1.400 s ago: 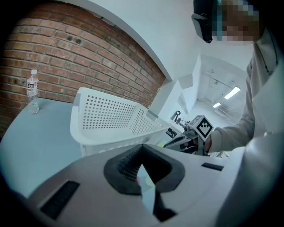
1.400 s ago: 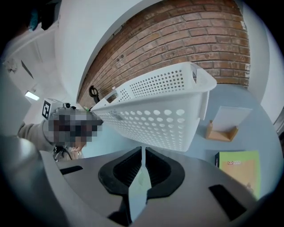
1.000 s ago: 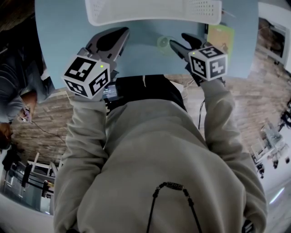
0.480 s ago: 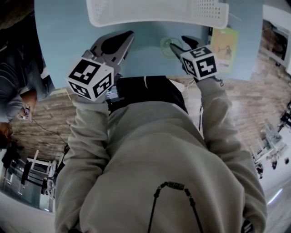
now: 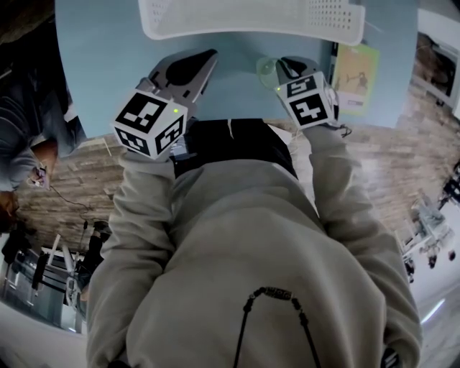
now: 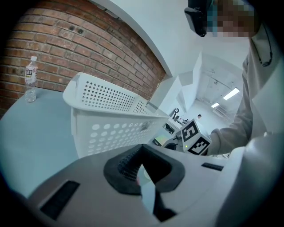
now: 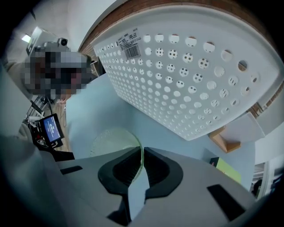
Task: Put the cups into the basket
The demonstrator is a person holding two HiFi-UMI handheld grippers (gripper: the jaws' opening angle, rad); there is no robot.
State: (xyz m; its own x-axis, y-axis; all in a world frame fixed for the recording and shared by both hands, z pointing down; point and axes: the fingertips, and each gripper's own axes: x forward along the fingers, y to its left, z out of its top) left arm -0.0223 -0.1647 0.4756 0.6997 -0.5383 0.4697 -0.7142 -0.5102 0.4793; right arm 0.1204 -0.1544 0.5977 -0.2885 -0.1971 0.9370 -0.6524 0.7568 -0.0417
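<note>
On the near side of the basket (image 5: 251, 21), both grippers reach out from the person over the pale blue surface (image 5: 100, 65). The left gripper (image 5: 205, 59) hangs short of the basket's near wall, before its left half. Its jaws are brought together at the tips with nothing between them. In the left gripper view the dark pads (image 6: 122, 166) meet in a point, and the basket's perforated side stands just beyond.

The right gripper (image 5: 282, 68) points steeply down, short of the basket's right half. Its jaws have just been closing and now pinch the thin wall of the cup (image 5: 265, 69). In the right gripper view the pale green, see-through rim runs up the narrow slit between the two pads. The rest of the round cup lies to the left of them. The cup is upright, mouth up, just outside the basket's near wall. Whether its base rests on the surface cannot be told.

A green card (image 5: 353, 72) lies flat on the surface just off the basket's near right corner. The basket is white, its sides pierced with rows of round holes. Past the basket's left end and farther back, a clear plastic bottle (image 6: 30, 77) stands upright on the surface before a brick wall (image 6: 66, 40).
</note>
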